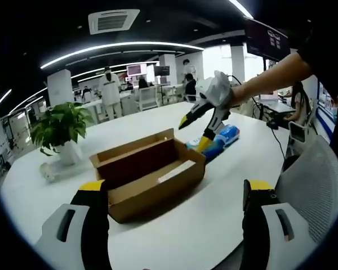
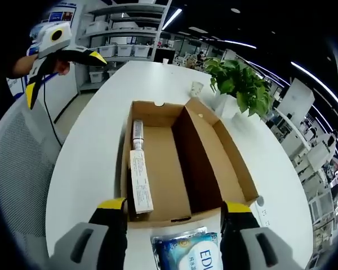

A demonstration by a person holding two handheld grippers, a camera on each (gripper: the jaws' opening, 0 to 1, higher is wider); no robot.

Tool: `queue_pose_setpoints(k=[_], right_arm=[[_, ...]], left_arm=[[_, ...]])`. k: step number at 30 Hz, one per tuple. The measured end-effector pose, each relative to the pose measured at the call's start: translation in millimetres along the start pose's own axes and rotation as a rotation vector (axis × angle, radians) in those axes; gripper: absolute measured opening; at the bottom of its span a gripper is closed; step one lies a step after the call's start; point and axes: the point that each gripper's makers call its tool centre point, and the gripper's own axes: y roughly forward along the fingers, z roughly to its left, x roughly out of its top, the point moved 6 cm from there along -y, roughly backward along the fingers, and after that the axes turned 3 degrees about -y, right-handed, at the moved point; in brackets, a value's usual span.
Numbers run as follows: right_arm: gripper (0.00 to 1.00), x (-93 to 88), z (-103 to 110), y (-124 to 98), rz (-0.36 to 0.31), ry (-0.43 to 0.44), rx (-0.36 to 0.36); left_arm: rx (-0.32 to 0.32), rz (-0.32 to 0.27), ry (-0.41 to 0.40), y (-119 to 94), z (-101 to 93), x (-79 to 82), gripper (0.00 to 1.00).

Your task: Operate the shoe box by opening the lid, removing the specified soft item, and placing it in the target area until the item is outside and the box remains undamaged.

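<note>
In the left gripper view, a potted plant (image 1: 62,132) stands at the left of the frame on the white bench (image 1: 214,214). At the centre sits the shoe box (image 1: 149,180), its lid (image 1: 136,147) already folded back and standing up behind the open body. Just right of the box, the soft blue-and-white pack (image 1: 221,140) lies on the bench, so it is out of the box. The right gripper (image 1: 201,130) hangs over the pack with its jaws spread, one tip at or touching the pack. The left gripper (image 1: 174,194) has its own jaws wide apart at the bottom of the frame, holding nothing.

In the right gripper view, the left gripper (image 2: 62,76) shows at upper left. The box (image 2: 158,174) fills the centre, and a long white tube carton (image 2: 139,177) lies inside along its left wall. The pack (image 2: 186,250) rests at the bottom between open jaws, outside the box.

By my reading, opening and removal are done; what may remain is settling the pack in its target area. The box looks undamaged.
</note>
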Motion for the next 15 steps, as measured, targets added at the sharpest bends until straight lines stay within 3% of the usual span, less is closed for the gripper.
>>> queue_pose_setpoints(k=[15], right_arm=[[0.57,3.7,11.4,35.4,0.067,-0.101,0.131]], left_arm=[[0.009,0.007,-0.032,-21.5,-12.1,-20.2,0.99]])
